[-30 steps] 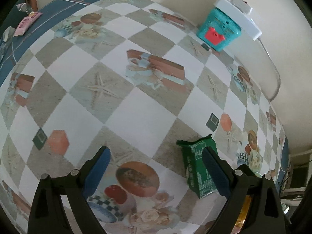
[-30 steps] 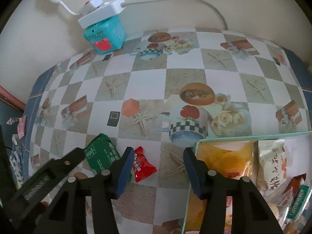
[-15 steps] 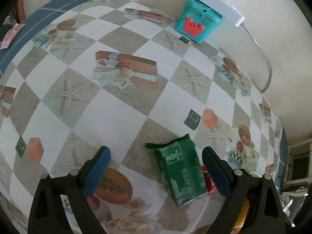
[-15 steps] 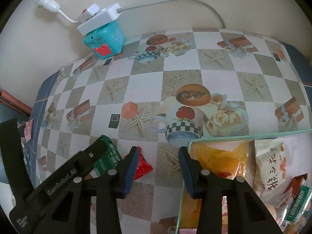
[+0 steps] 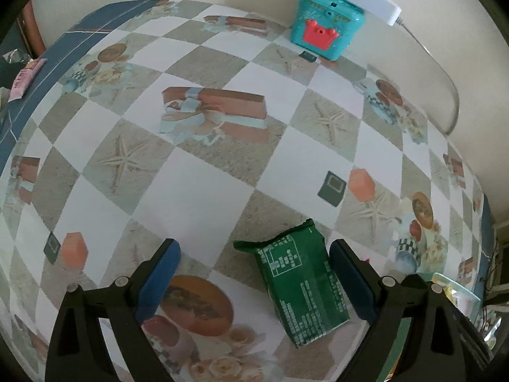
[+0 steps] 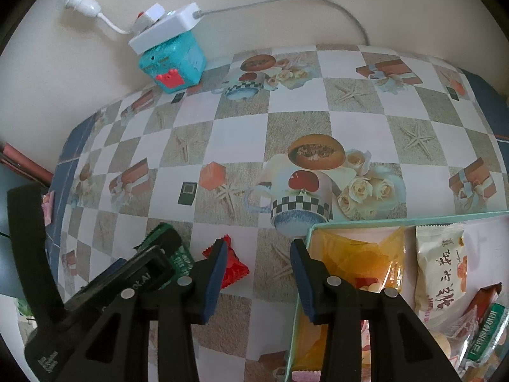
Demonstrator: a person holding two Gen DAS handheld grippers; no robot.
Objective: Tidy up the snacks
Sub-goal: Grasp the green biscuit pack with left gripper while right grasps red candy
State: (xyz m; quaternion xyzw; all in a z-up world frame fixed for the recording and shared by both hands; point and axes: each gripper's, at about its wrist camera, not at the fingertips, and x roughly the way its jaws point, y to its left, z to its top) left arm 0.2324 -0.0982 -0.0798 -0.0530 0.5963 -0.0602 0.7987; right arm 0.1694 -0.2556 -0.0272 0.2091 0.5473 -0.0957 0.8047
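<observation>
Checkered oilcloth [image 5: 197, 210] printed with starfish, gift boxes and teacups covers the table in front of you, and a plain cream wall [image 6: 95, 73] runs behind it. At the wall stands one teal toy box [image 5: 327, 25] with a red crab-like face, and one white power strip [image 6: 165, 25] lies on top of it, its cord looping along the wall. Your one container is a clear tray [image 6: 397, 219] with a pale green rim at the lower right of the right wrist view; in it you have one orange packet [image 6: 359, 251], one cream packet [image 6: 442, 270] with red writing, one green-and-white wrapper [image 6: 486, 334] at the edge, and more wrappers under them that you cannot count. Two snacks lie loose on the cloth, outside the tray: one green packet [image 5: 302, 289] and one small red candy [image 6: 233, 269] just beside it. Your left gripper [image 5: 254, 283] stands wide apart, with the green packet between its blue pads [image 5: 159, 277], close to the right-hand pad but not pressed by either. Your right gripper [image 6: 259, 277] has just been closing and holds nothing; its jaws stand partly apart above bare cloth, the red candy just outside the left pad and the tray's corner by the right one.
</observation>
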